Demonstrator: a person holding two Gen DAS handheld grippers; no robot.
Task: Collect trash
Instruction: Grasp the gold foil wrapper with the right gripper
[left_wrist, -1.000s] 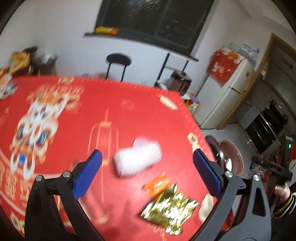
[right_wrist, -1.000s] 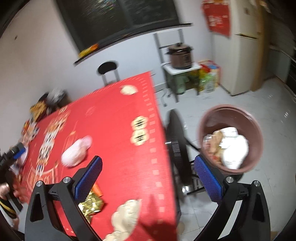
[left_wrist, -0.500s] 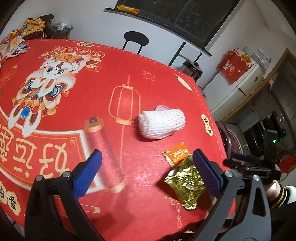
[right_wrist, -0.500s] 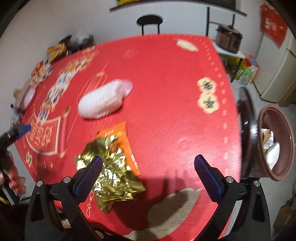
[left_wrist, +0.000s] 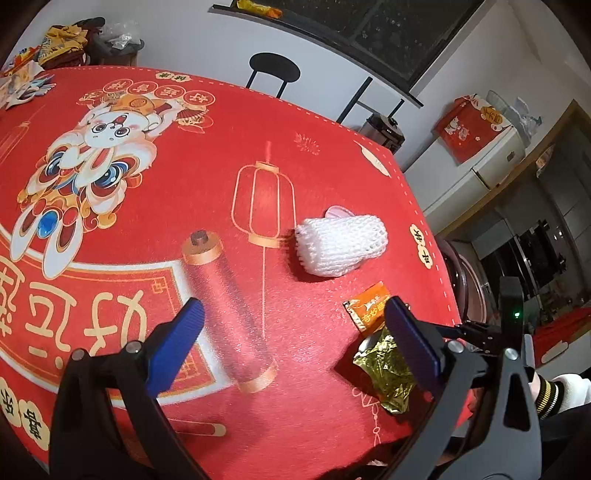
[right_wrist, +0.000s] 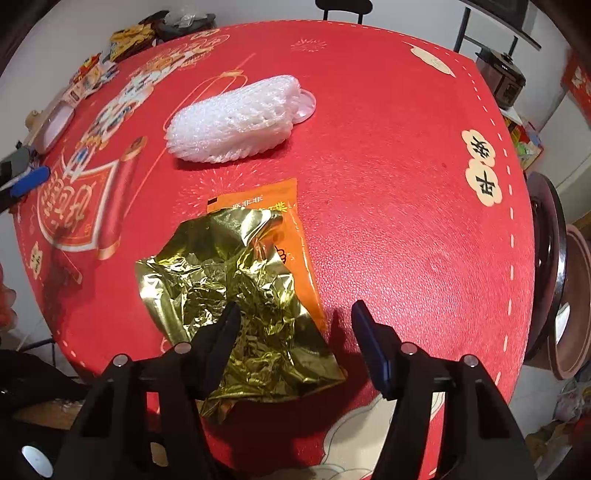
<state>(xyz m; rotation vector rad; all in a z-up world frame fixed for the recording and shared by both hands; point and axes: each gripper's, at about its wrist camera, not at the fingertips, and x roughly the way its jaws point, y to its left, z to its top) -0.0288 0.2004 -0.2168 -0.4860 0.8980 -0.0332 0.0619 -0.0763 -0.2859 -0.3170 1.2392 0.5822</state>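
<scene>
A: Closing over the gold foil wrapper (right_wrist: 236, 295), at six o'clock on the surface (right_wrist: 388, 184), the right tongs (right_wrist: 291, 317) are half-shut, nothing gripped; left tongs (left_wrist: 291, 332) gape empty.

B: Only crinkled foil could be pinched and slipped; the orange packet (right_wrist: 295, 236) beneath might be left.

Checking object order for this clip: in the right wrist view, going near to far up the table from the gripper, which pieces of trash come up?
right gripper → crumpled gold foil wrapper → orange packet, partly under the foil → white foam net sleeve.
</scene>
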